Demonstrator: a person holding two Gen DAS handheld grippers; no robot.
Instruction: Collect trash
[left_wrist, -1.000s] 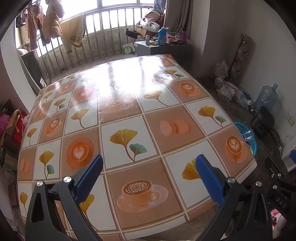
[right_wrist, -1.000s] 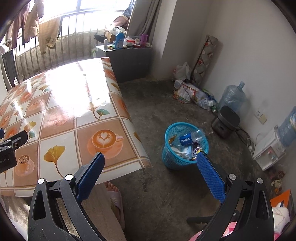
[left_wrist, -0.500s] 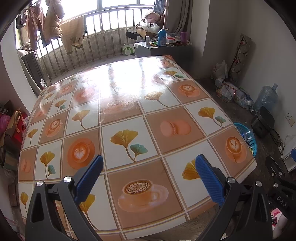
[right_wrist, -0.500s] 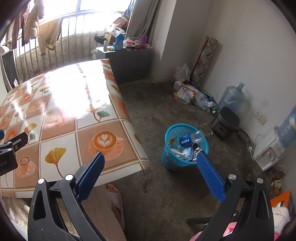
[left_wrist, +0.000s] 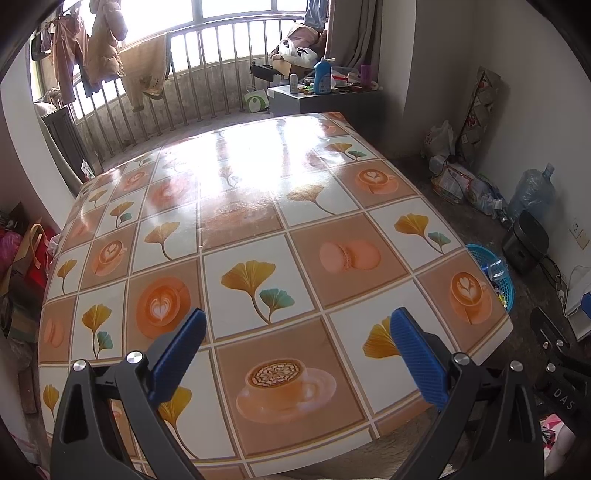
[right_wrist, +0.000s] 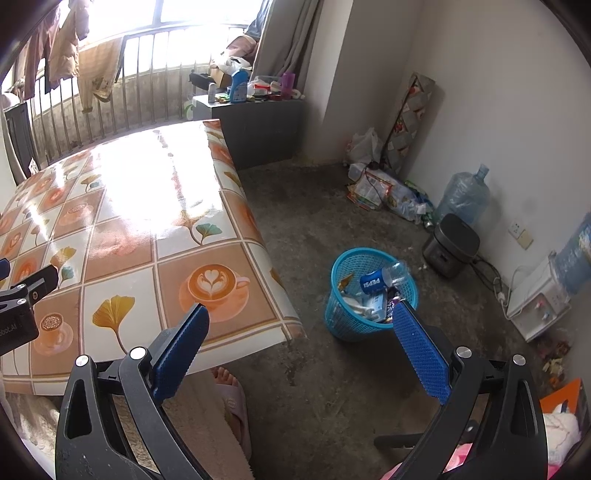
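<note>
A blue mesh waste basket stands on the concrete floor right of the table, holding a Pepsi bottle and other wrappers. Its rim shows past the table's right edge in the left wrist view. My left gripper hovers open over the near part of the patterned table, with nothing between its blue pads. My right gripper is open too, held above the table's right corner and the floor, the basket just beyond its right finger. No loose trash shows on the tabletop.
A dark cabinet with bottles stands beyond the table. Bags and litter, a water jug and a black cooker line the right wall. A person's foot in a slipper is under the table edge.
Both views have drifted only slightly; the grippers stay open and hold nothing.
</note>
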